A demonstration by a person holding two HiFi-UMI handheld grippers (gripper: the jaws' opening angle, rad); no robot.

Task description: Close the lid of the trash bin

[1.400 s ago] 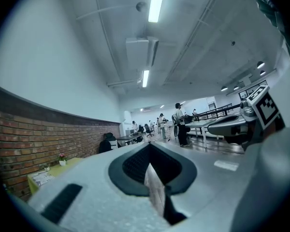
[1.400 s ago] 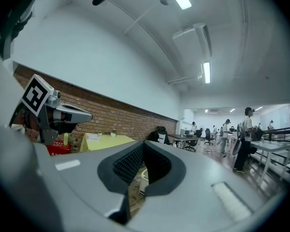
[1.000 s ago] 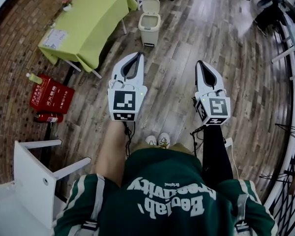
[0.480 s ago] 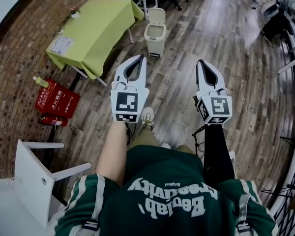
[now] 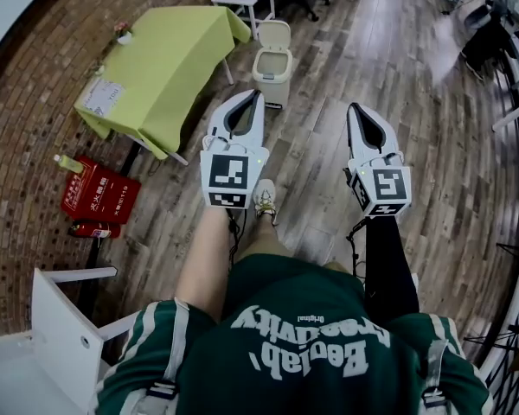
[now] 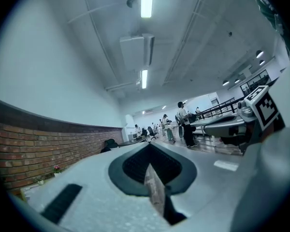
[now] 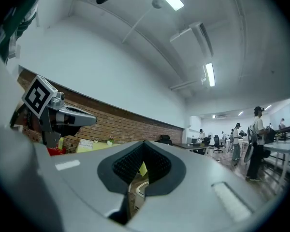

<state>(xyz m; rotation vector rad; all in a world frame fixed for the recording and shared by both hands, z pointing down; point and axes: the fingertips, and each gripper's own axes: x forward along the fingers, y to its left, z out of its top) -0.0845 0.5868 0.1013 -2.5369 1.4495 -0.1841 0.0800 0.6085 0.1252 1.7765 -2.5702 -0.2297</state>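
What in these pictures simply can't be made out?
Inside of the trash bin: head view, too small and far.
Print on the paper on the green table: head view, too small.
White furniture piece: head view, cut off by the lower left edge.

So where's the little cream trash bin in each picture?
Head view: cream plastic trash bin, lid up, top centre beside the green table.
Left gripper view: not in it.
Right gripper view: probably the pale sliver low between the jaws.
Shared landmark: red brick wall.
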